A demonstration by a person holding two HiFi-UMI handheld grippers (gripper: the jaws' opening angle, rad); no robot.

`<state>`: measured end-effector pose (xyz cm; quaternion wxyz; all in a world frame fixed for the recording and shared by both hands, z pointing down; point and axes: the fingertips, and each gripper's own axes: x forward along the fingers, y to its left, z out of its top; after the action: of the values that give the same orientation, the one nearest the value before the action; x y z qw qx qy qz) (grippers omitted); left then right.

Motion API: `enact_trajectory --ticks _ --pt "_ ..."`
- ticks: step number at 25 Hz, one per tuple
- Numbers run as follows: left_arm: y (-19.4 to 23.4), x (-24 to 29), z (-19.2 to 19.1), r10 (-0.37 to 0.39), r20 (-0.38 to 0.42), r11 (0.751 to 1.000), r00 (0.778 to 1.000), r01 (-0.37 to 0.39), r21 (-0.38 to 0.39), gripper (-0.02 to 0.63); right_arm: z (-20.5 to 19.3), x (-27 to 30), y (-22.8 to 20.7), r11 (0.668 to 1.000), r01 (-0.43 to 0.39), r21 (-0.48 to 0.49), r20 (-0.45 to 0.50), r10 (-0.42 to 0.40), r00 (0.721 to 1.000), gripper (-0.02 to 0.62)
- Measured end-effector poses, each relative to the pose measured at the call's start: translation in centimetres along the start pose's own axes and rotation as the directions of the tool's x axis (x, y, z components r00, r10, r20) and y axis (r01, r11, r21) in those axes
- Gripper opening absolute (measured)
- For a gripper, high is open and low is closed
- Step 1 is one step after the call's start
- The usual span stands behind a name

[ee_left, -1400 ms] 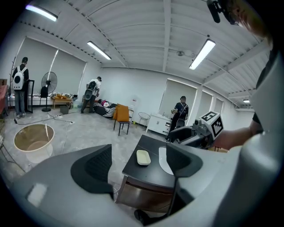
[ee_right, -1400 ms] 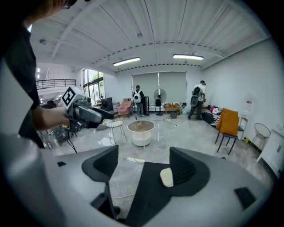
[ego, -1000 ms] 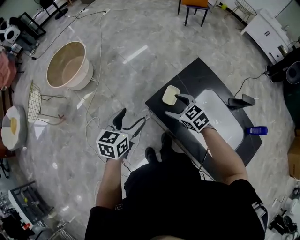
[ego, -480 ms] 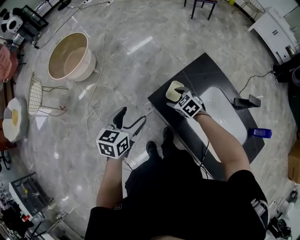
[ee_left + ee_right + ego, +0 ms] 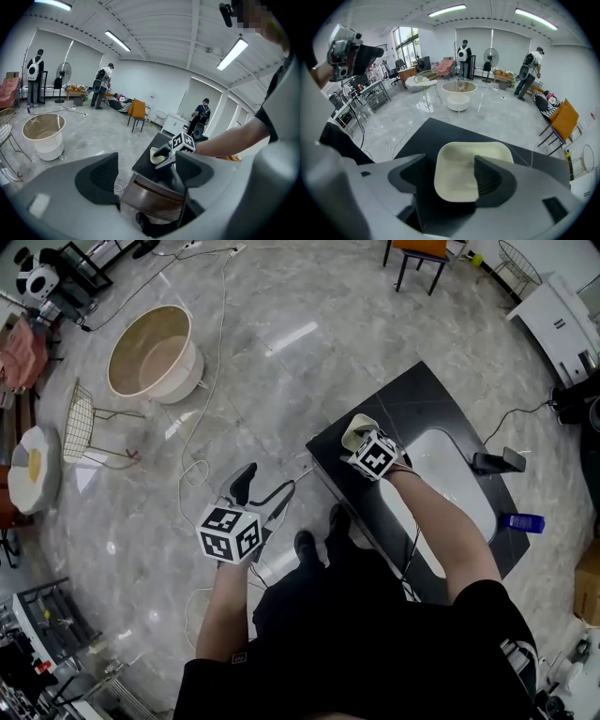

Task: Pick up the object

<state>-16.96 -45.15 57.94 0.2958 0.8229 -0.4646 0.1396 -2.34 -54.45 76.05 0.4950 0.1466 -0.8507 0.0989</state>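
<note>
Far left, a round cream tub (image 5: 150, 360) stands on the marble floor (image 5: 281, 334), well away from the work and no part of it. Next, the left gripper (image 5: 261, 489) hangs low over the floor beside the person's legs, off the edge of the black surface (image 5: 427, 399). In the left gripper view its jaws are released and wide apart, with nothing between them but the far edge of the surface. It looks parked there to stay clear, since one gripper is likely enough for so light a thing. On the near-left corner of the surface sits the object, a shallow cream dish (image 5: 355, 425) with rounded corners, lying flat and upright. The right gripper (image 5: 359, 440) is reached out over it, arm stretched across the surface. In the right gripper view the jaws are apart and not yet clenched: one stands just outside the dish's near-left wall, the other over its hollow, so the rim lies between them. That straddle suits a thin-walled dish, which offers only its rim to pinch. I judge the approach nearly done, with closing and lifting to follow. Whether the jaws already touch the dish cannot be told.
</note>
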Motion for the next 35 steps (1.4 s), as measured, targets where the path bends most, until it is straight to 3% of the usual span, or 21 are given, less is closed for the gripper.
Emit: enact_trajectory --ticks 8,15,19,23,35 --pt "0.6 -0.5 0.1 0.008 0.012 1.000 1.000 -0.007 -0.016 0.387 0.0 0.0 0.2 1.000 -0.012 -0.005 0.002 0.012 1.000 0.313" --pt "0.6 -1.0 -0.1 0.003 0.022 1.000 1.000 -0.003 -0.021 0.387 0.1 0.0 1.3 0.999 0.007 -0.040 0.006 -0.006 1.000 0.213" --pt "0.5 -1.7 -0.3 0.000 0.028 1.000 1.000 0.001 -0.019 0.387 0.0 0.1 2.5 0.996 0.028 -0.090 0.000 -0.028 1.000 0.107" --pt "0.6 -3.2 -0.2 0.003 0.043 1.000 0.999 -0.002 -0.016 0.387 -0.1 -0.1 3.2 0.992 0.071 -0.101 -0.013 -0.072 0.997 0.044" --pt "0.4 -7.3 0.9 -0.052 0.086 0.996 0.995 0.046 0.071 0.387 2.5 -7.4 3.7 0.975 0.207 0.078 0.134 -0.216 0.967 0.026"
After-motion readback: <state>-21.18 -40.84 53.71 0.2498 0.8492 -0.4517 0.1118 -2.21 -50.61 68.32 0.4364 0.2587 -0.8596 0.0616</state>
